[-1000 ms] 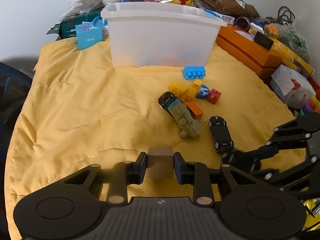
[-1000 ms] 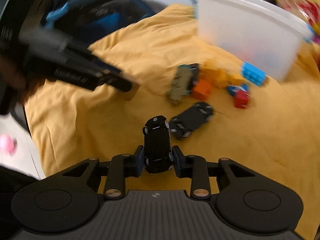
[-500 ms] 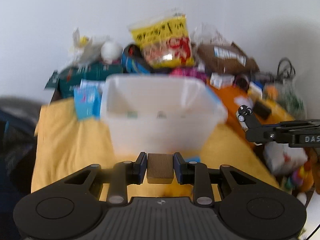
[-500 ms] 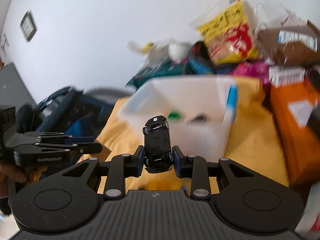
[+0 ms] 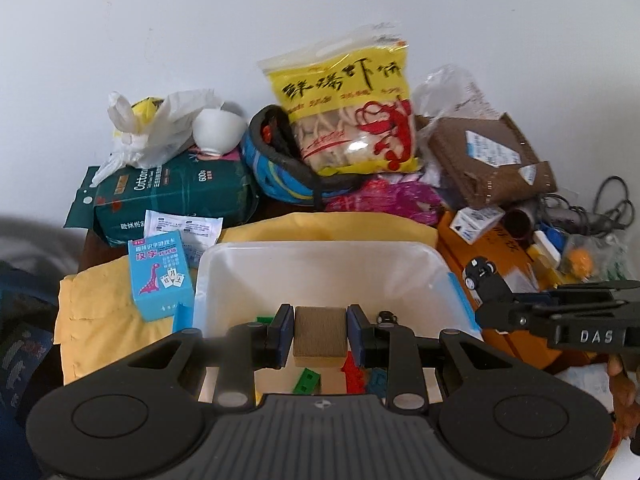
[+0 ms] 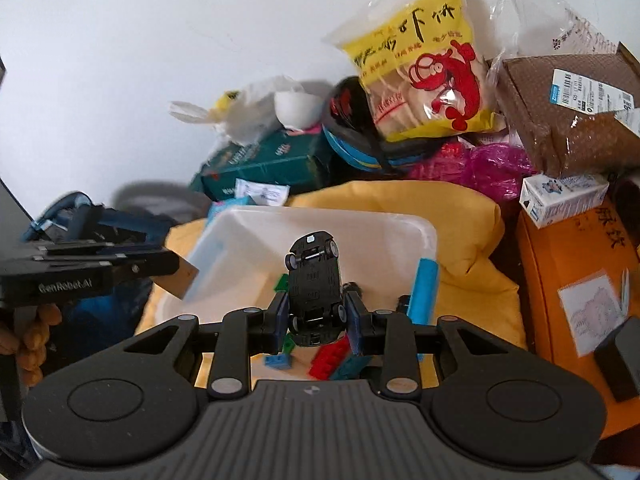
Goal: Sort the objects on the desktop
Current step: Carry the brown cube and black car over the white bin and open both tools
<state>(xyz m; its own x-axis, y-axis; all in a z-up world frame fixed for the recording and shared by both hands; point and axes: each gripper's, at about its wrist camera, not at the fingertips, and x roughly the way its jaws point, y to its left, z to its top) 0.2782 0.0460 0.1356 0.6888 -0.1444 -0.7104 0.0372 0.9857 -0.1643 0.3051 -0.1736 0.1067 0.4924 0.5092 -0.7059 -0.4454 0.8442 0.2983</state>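
My left gripper (image 5: 320, 336) is shut on a brown wooden block (image 5: 320, 334) and hangs over the near side of the white plastic bin (image 5: 320, 252). My right gripper (image 6: 316, 316) is shut on a black toy car (image 6: 314, 280), belly up, over the same bin (image 6: 332, 218). Several coloured bricks (image 6: 330, 358) lie on the bin floor beneath both grippers. In the left wrist view the car (image 5: 478, 272) shows at the right, held above the bin's right rim. In the right wrist view the block (image 6: 182, 278) shows at the left, by the bin's left rim.
The bin sits on a yellow cloth (image 5: 104, 320). A blue card box (image 5: 160, 276) stands left of it. Behind are a green tissue pack (image 5: 176, 196), a yellow snack bag (image 5: 344, 108) and a brown parcel (image 5: 484, 156). Orange boxes (image 6: 568, 288) flank the right.
Both grippers rose from the cloth and moved forward to the bin, carrying the block and the car. The right gripper tipped so the car's underside now faces the camera.
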